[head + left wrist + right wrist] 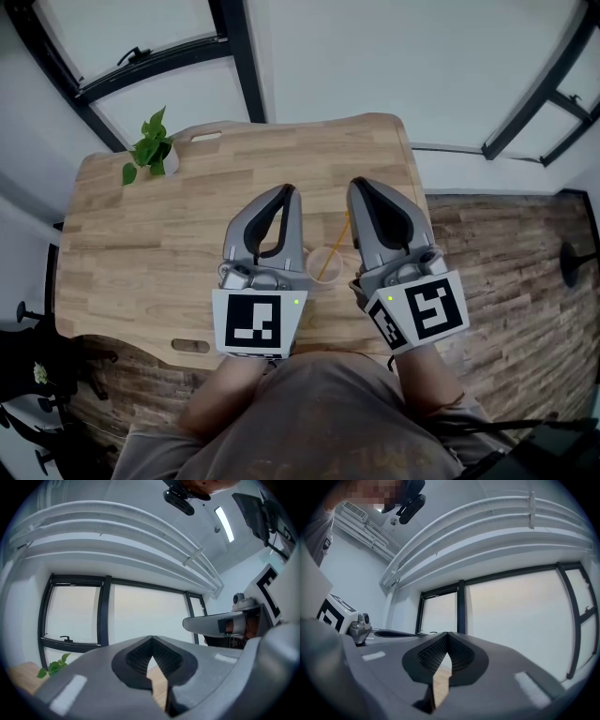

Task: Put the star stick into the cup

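The star stick (337, 244) appears to stand in the clear cup (312, 265) already, its thin yellow shaft leaning out over the rim toward the far side of the table (141, 234); its star end cannot be made out. The left hand-held gripper (289, 191) and the right hand-held gripper (360, 186) lie level on either side of the cup, each with its jaws pressed together on nothing, as their own views confirm. The main risk from here, in my judgement, is the crowding. The cup sits in the narrow gap between the two gripper bodies, and it looks light. A sideways drift or a careless pull-back of either hand could nudge it over and spill the stick onto the table. The shaft leans close to the inner side of the right hand-held gripper, so lifting that one at an angle could catch the stick and flick it out. A long stick resting high on one edge could also tip so light a cup by itself. The potted plant (148, 147) stands well apart at the far left corner and poses no hazard.
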